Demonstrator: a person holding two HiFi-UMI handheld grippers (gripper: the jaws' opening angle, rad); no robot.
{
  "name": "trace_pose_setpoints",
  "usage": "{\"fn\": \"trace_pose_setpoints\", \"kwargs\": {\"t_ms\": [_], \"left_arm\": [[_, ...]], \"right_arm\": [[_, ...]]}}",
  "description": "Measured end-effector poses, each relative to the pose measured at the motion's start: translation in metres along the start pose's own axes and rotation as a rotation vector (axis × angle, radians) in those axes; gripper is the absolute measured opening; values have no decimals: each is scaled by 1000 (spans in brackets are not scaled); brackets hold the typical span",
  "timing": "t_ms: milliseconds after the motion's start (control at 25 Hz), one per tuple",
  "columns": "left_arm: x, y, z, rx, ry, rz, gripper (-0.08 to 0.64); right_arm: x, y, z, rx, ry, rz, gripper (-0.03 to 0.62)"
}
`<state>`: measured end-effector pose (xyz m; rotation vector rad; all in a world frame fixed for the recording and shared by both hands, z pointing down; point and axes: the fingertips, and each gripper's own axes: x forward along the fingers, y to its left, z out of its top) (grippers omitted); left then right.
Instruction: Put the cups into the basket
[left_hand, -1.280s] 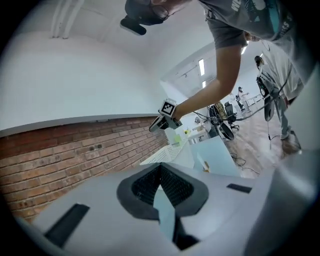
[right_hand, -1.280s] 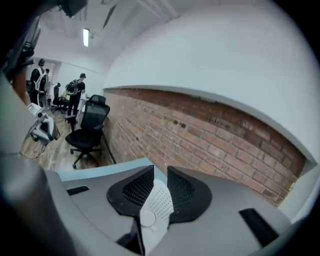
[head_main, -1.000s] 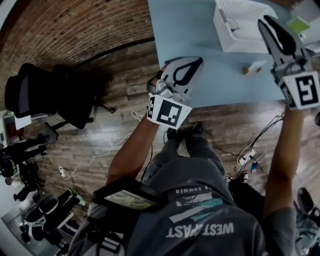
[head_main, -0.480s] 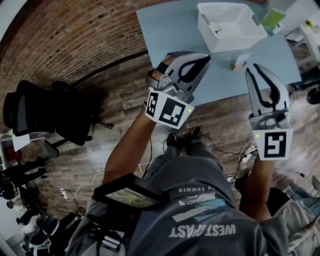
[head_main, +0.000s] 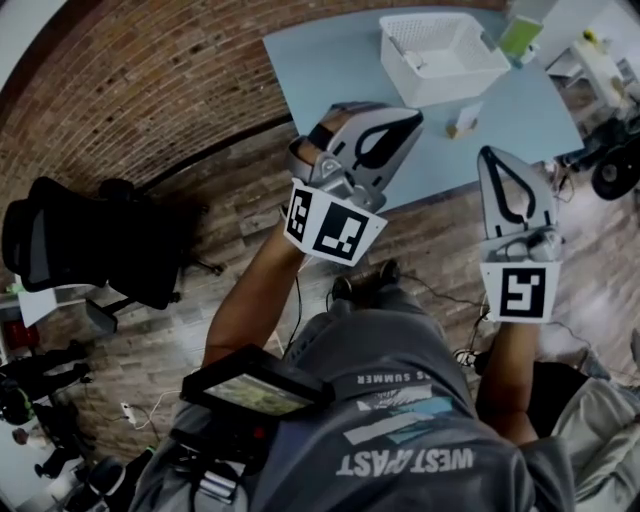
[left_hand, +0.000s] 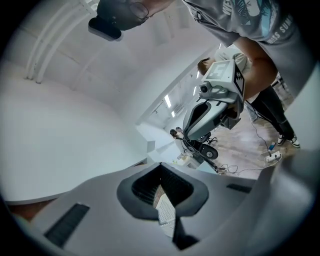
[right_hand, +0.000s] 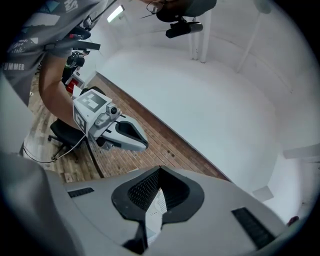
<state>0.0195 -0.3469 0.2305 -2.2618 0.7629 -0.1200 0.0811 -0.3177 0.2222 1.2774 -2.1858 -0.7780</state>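
On the blue table (head_main: 340, 70) in the head view we find the white basket (head_main: 455, 85) with what may be a small cup (head_main: 463, 122) near it, probably light, stiff and best pinched across its rim, while the left gripper view shows our left gripper (left_hand: 161, 170) closed on nothing and the right gripper view shows our right gripper (right_hand: 159, 172) likewise closed and empty.

I see the left gripper (head_main: 405, 125) shelled in smooth, matt grey plastic, with a finely ribbed black lining round its jaws. The basket (head_main: 440, 55) looks like white plastic pierced with small holes, and it stands on a table (head_main: 340, 60) with a smooth, matt pale-blue top. The floor (head_main: 230, 180) is grainy wooden planking, the brickwork (head_main: 120, 60) is rough, and the shirt (head_main: 400, 440) is soft grey cloth.
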Motion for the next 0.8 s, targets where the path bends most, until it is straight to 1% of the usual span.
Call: {"fn": "trace_pose_setpoints", "kwargs": {"t_ms": [80, 280, 600, 800], "left_arm": [[-6, 2, 5, 2, -11, -1, 0], [-15, 3, 17, -2, -40, -2, 0], [-25, 7, 26, -5, -58, 2, 0], [-28, 7, 28, -10, -60, 6, 0]], "right_arm": [[-4, 4, 6, -19, 12, -4, 12], [-17, 6, 17, -12, 15, -40, 12], [-25, 8, 26, -30, 36, -47, 12], [-28, 10, 28, -20, 44, -48, 12]]}}
